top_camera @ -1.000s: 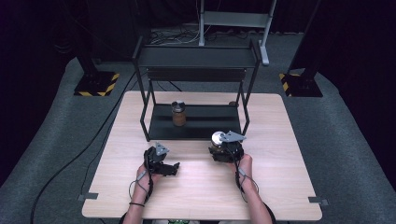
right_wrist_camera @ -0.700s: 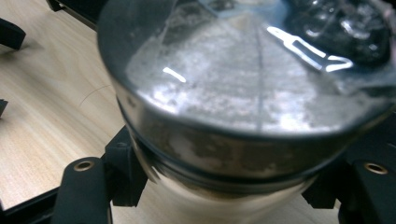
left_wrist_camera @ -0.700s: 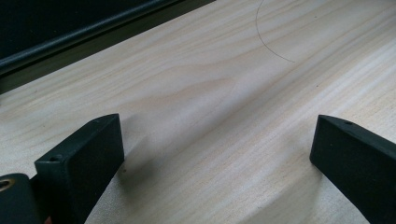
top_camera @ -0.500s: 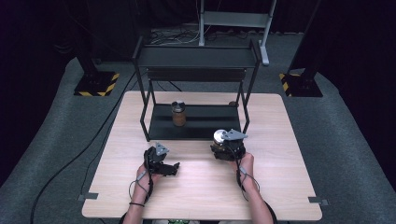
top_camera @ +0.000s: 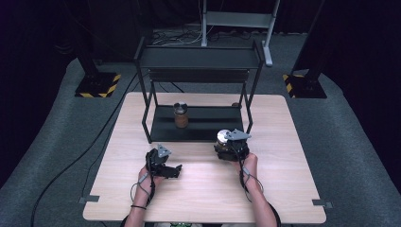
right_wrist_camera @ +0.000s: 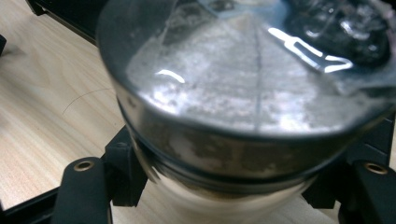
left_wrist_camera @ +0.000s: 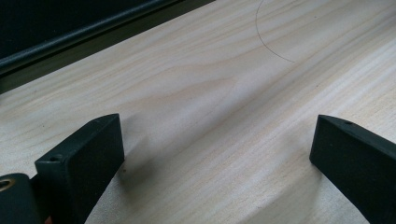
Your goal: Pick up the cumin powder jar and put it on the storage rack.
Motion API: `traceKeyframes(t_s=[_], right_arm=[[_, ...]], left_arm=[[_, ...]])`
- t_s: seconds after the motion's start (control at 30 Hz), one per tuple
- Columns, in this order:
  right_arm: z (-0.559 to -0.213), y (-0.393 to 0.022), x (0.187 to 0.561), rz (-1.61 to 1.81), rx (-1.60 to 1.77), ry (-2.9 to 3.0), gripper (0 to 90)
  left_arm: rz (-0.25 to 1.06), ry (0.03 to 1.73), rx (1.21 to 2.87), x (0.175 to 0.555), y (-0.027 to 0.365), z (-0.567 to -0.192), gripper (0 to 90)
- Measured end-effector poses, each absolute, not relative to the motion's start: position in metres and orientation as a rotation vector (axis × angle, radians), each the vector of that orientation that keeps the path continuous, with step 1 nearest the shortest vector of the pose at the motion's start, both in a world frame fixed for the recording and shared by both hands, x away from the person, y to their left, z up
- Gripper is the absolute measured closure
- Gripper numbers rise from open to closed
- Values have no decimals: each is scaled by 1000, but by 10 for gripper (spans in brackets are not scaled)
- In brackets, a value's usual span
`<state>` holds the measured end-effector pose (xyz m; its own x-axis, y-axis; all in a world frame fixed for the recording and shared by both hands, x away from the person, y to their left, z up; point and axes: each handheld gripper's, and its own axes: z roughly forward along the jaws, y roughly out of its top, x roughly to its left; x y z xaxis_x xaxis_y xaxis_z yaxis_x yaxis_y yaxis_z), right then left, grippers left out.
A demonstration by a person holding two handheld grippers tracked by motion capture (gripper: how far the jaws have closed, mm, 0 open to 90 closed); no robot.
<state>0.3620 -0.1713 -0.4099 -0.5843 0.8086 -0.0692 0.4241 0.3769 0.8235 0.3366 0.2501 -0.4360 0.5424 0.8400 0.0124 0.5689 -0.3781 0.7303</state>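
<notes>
My right gripper (top_camera: 231, 150) stands by the rack's front right leg, shut on a glass jar (top_camera: 223, 136) with a silver lid. Up close, the jar (right_wrist_camera: 243, 102) looks clear with pale grainy contents, and the right gripper (right_wrist_camera: 224, 191) has its black jaws pressed on either side of the base. My left gripper (top_camera: 174, 170) rests low over the table at front left, pointing right. In its own view the left gripper (left_wrist_camera: 217, 140) is open, with bare wood between its fingers (left_wrist_camera: 84, 163). A second jar (top_camera: 180, 116) with brown contents stands on the rack's lower shelf.
A black two-level rack (top_camera: 201, 57) stands at the back middle of the wooden table (top_camera: 283, 189); its base edge (left_wrist_camera: 70, 37) runs close ahead of the left gripper. A small brown object (top_camera: 235, 105) lies behind the rack's right post. Cables trail on the grey floor.
</notes>
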Motion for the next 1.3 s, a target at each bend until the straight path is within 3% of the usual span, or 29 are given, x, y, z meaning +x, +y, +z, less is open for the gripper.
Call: traceKeyframes(t_s=[1.3], right_arm=[[-394, -168, 379, 1064, 1099, 2128, 301]], left_arm=[[506, 1131, 2094, 337, 250, -436, 26]])
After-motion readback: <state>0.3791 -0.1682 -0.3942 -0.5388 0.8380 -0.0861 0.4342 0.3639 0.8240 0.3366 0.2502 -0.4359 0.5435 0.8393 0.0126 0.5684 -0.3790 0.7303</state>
